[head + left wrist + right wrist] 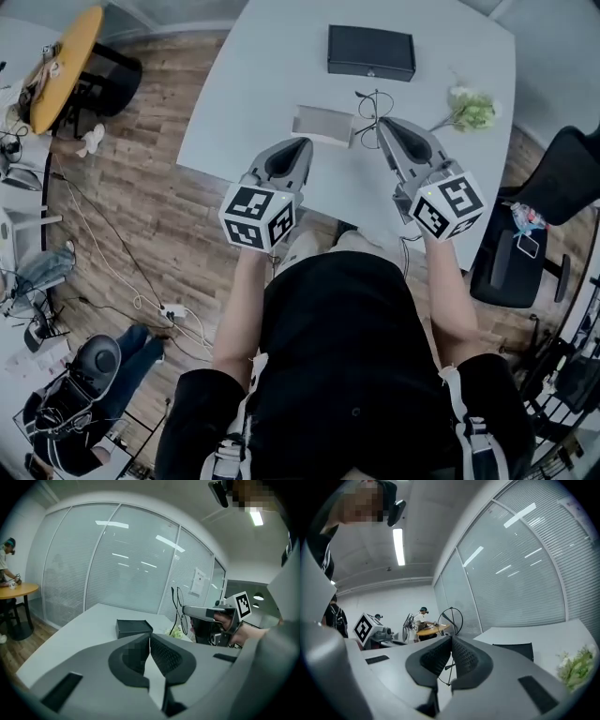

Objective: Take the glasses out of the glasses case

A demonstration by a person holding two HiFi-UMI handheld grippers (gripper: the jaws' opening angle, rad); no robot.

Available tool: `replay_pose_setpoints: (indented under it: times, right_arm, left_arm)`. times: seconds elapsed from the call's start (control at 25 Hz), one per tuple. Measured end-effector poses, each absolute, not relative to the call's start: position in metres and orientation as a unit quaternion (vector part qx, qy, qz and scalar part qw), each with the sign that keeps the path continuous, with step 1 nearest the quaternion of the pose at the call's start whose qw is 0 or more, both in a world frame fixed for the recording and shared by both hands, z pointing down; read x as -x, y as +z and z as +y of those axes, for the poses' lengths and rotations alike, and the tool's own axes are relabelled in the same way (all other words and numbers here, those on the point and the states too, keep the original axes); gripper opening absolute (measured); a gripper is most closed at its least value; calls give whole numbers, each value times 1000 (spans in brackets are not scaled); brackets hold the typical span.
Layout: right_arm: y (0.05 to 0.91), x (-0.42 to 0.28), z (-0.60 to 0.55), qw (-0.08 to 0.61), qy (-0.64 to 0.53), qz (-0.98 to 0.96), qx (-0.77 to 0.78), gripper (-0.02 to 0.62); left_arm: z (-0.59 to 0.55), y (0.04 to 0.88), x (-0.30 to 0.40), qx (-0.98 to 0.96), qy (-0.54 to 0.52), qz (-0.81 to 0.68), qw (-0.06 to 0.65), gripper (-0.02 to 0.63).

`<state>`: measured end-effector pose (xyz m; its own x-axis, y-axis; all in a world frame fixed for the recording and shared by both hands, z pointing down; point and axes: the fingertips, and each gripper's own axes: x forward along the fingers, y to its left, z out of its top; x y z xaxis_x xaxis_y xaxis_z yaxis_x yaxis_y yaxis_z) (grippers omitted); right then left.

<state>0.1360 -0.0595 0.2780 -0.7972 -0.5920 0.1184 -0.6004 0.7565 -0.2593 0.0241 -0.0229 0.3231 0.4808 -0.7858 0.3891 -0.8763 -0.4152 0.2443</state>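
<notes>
My right gripper (pixel 382 122) is shut on a pair of thin black wire glasses (pixel 368 111), held up above the white table (pixel 272 84). In the right gripper view a temple runs between the closed pads (pixel 461 656) and a round lens rim (pixel 451 618) stands beyond them. From the left gripper view the glasses (pixel 181 613) hang at the tip of the right gripper (pixel 188 611). A light grey glasses case (pixel 323 124) lies just past my left gripper (pixel 305 142). The left jaws (pixel 150 639) meet at the pads, and I see nothing clamped between them.
A black box (pixel 371 52) sits at the table's far side, with a green and white sprig (pixel 471 111) to its right. A black chair (pixel 553 216) stands right of the table, and a round wooden table (pixel 61 66) is at far left. Cables run across the wooden floor (pixel 141 291).
</notes>
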Motion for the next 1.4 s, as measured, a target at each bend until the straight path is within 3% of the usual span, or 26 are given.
replay_pose_setpoints:
  times: [0.32,0.92,1.4]
  right_arm:
    - [239,-109,-27,-75,180,-919,-341,23]
    - [220,-49,52,-165,219,-878,-391,21]
    - [217,-45,96,-204,243,-864,-391,20]
  left_arm:
    - [-4,283,14,-856,74,-479,182,25]
    - [58,260,97,-885,41,-432,170,25]
    - [90,261,95,-896,38,-406,173,25]
